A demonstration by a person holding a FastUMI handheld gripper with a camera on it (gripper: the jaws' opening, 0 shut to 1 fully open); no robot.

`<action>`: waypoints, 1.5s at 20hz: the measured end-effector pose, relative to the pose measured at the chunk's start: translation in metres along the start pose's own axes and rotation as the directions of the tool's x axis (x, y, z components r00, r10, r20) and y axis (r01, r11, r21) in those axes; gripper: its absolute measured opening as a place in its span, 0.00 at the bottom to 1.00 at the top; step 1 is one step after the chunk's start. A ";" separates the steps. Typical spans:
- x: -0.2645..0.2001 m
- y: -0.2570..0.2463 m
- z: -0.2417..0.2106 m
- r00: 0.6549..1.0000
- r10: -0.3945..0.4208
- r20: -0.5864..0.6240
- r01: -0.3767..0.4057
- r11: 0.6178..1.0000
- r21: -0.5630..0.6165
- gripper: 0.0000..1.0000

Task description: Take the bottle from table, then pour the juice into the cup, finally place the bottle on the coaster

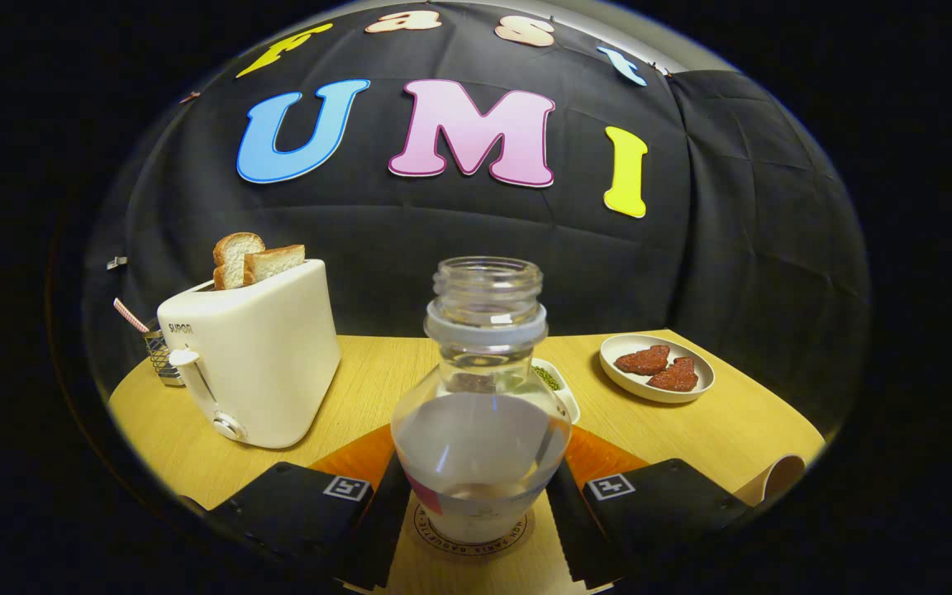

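**A:** Between the two fingers of the claw (pixel 480 504) stands the bottle (pixel 481 413), upright, cap off, clear liquid filling its lower part. Base sits on a round coaster (pixel 469 541) with printed rim text.

**B:** Claw state?

**A:** Narrow, fingers flanking the bottle belly on both sides. Looks like contact, but I cannot tell if both really press, so holding or just released is unclear.

**B:** Step in hand?

**A:** My guess: the final placing, since the bottle is on the coaster already. Could also be the start. The cup (pixel 778 479) is partly seen, just beyond the right-hand finger at the tabletop (pixel 360 380) edge; contents hidden.

**B:** How to do it well?

**A:** Keep the bottle vertical, base flat and centred on the coaster, then open both fingers evenly and back straight out. Open neck, so any tilt spills.

**B:** Anything around?

**A:** Toaster (pixel 253 355) with two bread slices (pixel 254 258) off to one side, well apart. Small dish with something green (pixel 554 384) just behind the bottle. Plate (pixel 656 369) with two reddish-brown pieces further off on the cup's side. Wire holder (pixel 162 354) with a striped straw behind the toaster.

**B:** Obstructions?

**A:** Only the green dish behind, and the cup beside that finger on retreat.
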State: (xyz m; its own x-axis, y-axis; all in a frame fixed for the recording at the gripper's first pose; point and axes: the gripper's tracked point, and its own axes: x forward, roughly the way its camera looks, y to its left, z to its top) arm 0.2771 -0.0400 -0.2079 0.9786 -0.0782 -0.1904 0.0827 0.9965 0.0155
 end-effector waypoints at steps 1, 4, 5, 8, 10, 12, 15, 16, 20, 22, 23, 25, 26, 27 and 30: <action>-0.001 0.002 -0.002 1.000 0.007 -0.006 -0.007 1.000 -0.006 0.86; -0.014 -0.002 -0.003 1.000 0.002 -0.030 -0.003 0.999 -0.032 0.97; -0.021 -0.002 -0.004 0.999 0.007 -0.045 -0.009 0.999 -0.034 0.97; -0.045 -0.006 -0.001 0.998 0.002 -0.055 -0.003 1.000 -0.027 0.97; -0.067 -0.007 0.000 0.998 -0.001 -0.064 -0.001 1.000 -0.030 0.97; -0.093 -0.006 0.009 0.998 0.009 -0.054 -0.011 0.999 -0.044 0.97; -0.136 -0.002 0.032 0.999 0.035 -0.013 -0.036 0.997 -0.063 0.97; -0.152 0.001 0.044 0.999 0.053 0.010 -0.052 0.997 -0.048 0.97; -0.213 0.007 0.087 0.991 0.097 0.094 -0.095 0.995 -0.030 0.97; -0.244 0.008 0.110 0.983 0.115 0.144 -0.110 0.993 -0.045 0.97; -0.260 0.011 0.120 0.978 0.134 0.162 -0.126 0.990 -0.056 0.97; -0.292 0.009 0.135 0.974 0.146 0.174 -0.131 0.987 -0.093 0.97; -0.310 0.010 0.146 0.968 0.152 0.197 -0.136 0.986 -0.095 0.97; -0.326 0.011 0.156 0.963 0.159 0.218 -0.143 0.986 -0.086 0.97; -0.357 0.009 0.170 0.961 0.158 0.229 -0.147 0.987 -0.063 0.97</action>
State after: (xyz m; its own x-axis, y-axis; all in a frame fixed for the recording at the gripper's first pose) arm -0.0395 -0.0083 0.0266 0.9962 0.0752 0.0439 -0.0744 0.9971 -0.0182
